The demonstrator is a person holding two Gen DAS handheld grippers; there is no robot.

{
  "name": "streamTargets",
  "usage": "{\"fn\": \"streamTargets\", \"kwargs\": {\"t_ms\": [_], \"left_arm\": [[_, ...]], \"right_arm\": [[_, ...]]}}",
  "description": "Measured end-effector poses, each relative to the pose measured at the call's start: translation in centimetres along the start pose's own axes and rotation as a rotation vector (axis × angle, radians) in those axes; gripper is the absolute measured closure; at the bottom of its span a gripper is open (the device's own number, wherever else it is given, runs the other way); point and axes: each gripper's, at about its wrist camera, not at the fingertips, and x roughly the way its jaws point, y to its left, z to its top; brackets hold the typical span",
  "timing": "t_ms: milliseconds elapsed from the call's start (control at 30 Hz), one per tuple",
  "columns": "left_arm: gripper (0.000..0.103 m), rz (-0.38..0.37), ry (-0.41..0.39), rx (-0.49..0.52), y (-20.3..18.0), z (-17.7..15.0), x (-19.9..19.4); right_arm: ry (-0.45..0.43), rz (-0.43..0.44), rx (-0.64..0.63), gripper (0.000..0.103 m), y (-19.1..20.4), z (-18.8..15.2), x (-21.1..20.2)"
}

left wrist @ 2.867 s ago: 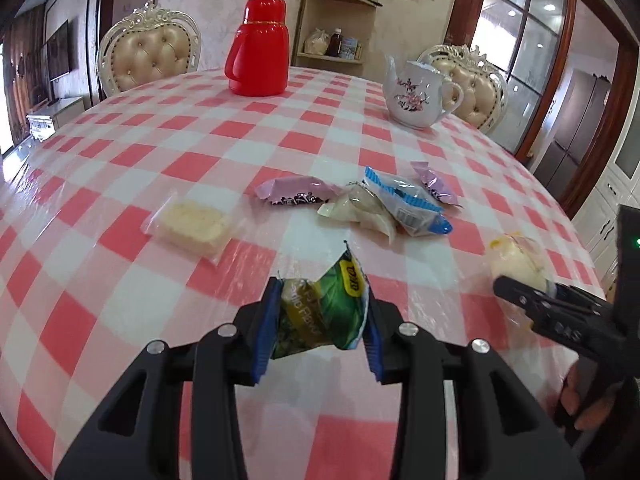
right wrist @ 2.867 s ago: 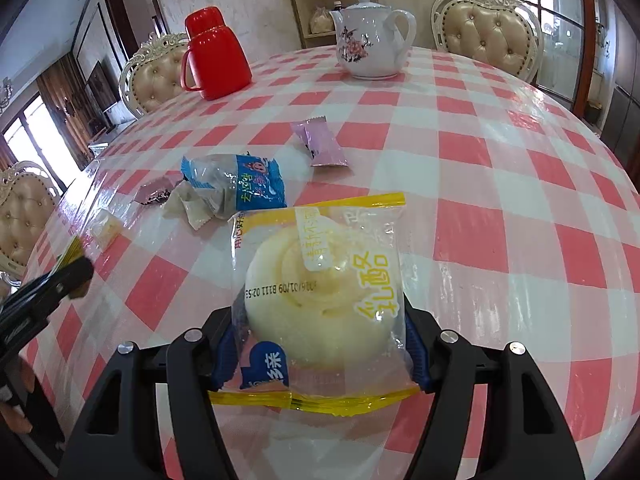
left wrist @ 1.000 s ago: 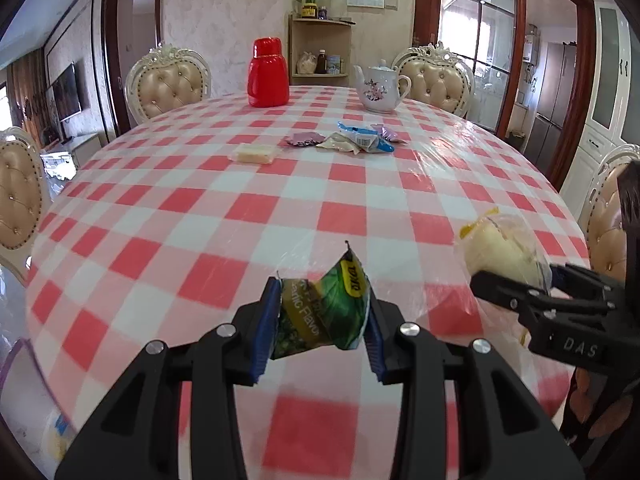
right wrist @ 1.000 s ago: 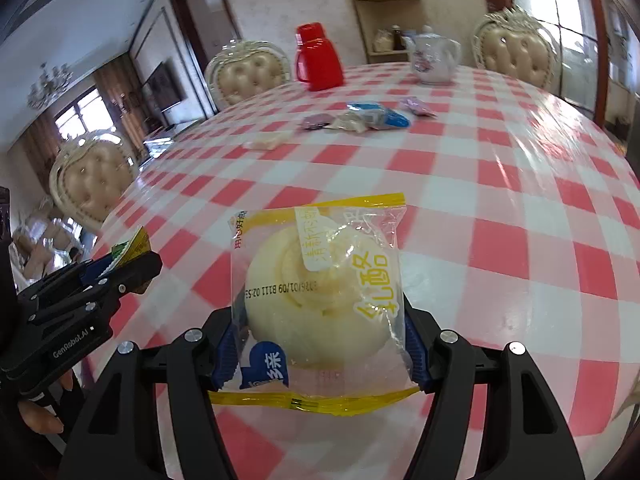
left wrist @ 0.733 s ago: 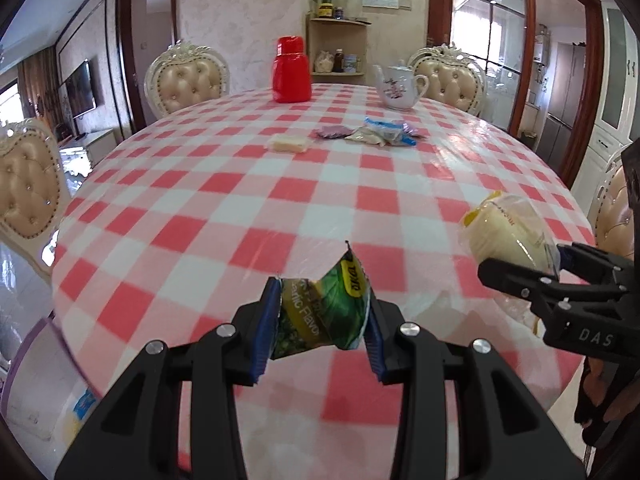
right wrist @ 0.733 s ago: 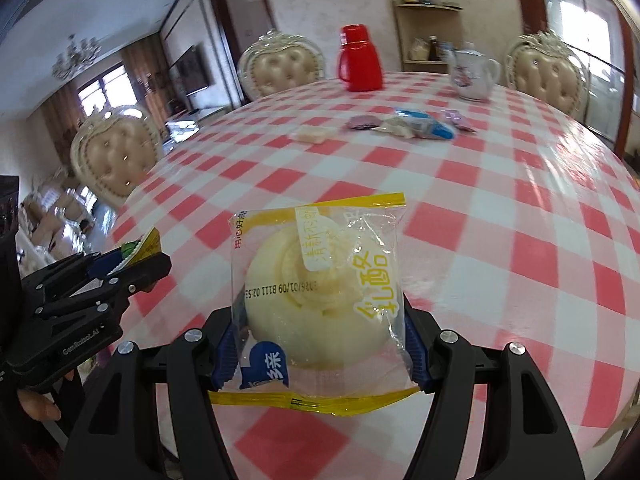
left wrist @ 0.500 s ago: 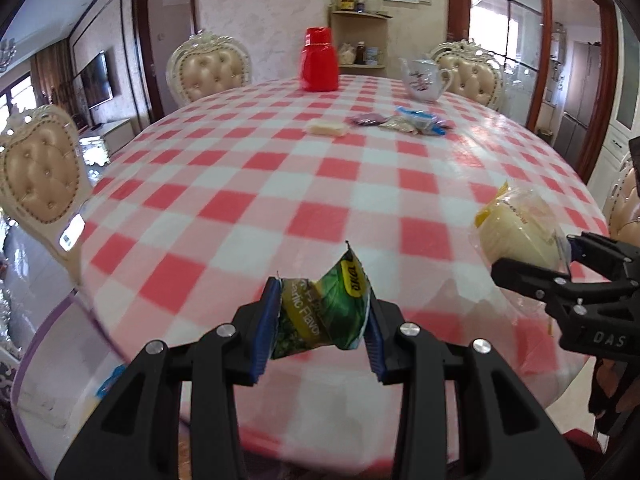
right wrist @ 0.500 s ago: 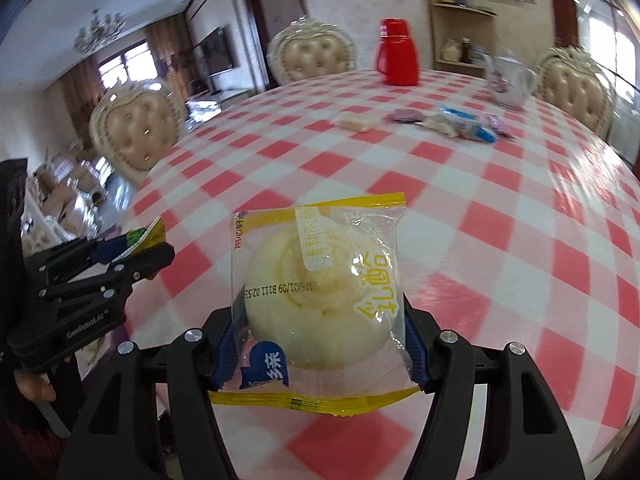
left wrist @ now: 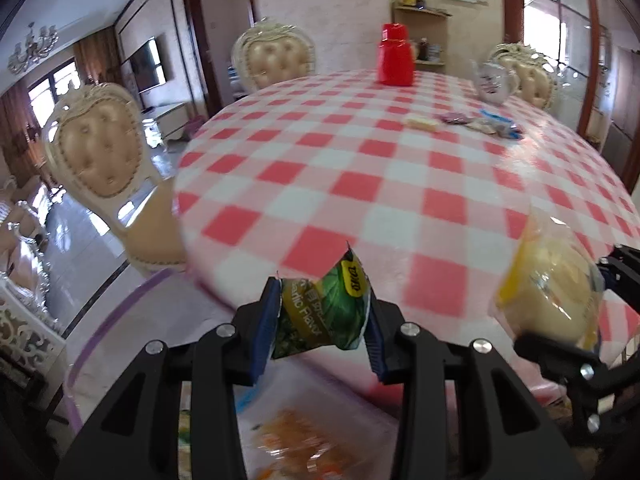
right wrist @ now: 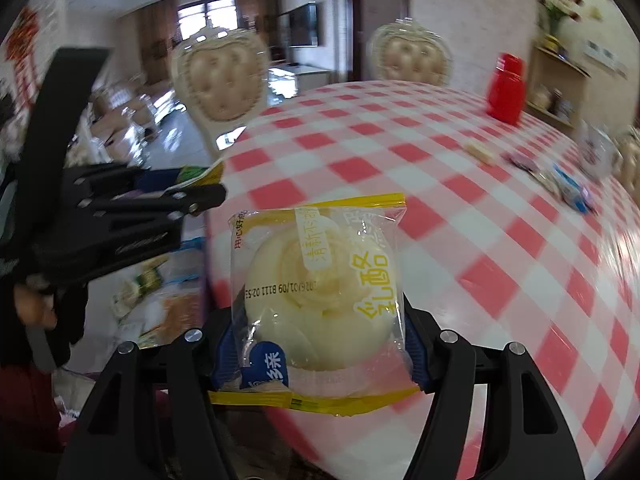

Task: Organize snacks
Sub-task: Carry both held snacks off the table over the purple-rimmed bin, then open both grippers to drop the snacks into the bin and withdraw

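Green snack packet (left wrist: 324, 314) pinched in left jaws, wrapped bun (right wrist: 320, 296) clamped in right, both beyond table (left wrist: 400, 184) edge.

A crumpled green snack packet (left wrist: 324, 312) with yellow lettering is sitting pinched upright at the lower middle of the left wrist view. A clear yellow-edged bun wrapper (right wrist: 320, 292), holding a pale round swirled bun, is standing clamped at the lower centre of the right wrist view. Far off on the table (left wrist: 360, 184), toward the upper right, several small wrapped snacks (left wrist: 476, 124) are lying clustered together.
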Motion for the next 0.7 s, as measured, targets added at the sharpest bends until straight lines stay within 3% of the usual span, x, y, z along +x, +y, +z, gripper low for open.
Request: {"fn": "streamTargets", "kwargs": {"t_ms": [400, 567, 600, 633, 700], "left_arm": [[0.063, 0.106, 0.112, 0.018, 8.4, -2.1, -0.3], [0.061, 0.139, 0.116, -0.007, 10.7, -2.7, -1.0], [0.052, 0.144, 0.116, -0.012, 11.0, -2.7, -1.1], [0.031, 0.162, 0.109, -0.018, 11.2, -2.7, -1.3], [0.016, 0.224, 0.072, -0.042, 11.6, -2.4, -1.9]], "right_arm": [[0.054, 0.142, -0.241, 0.038, 9.6, 1.6, 3.0], [0.069, 0.244, -0.308, 0.036, 12.7, 1.2, 3.9], [0.066, 0.27, -0.312, 0.035, 12.9, 1.2, 4.0], [0.05, 0.291, -0.317, 0.029, 13.0, 1.1, 3.7], [-0.003, 0.289, -0.319, 0.023, 12.7, 1.2, 2.9]]}}
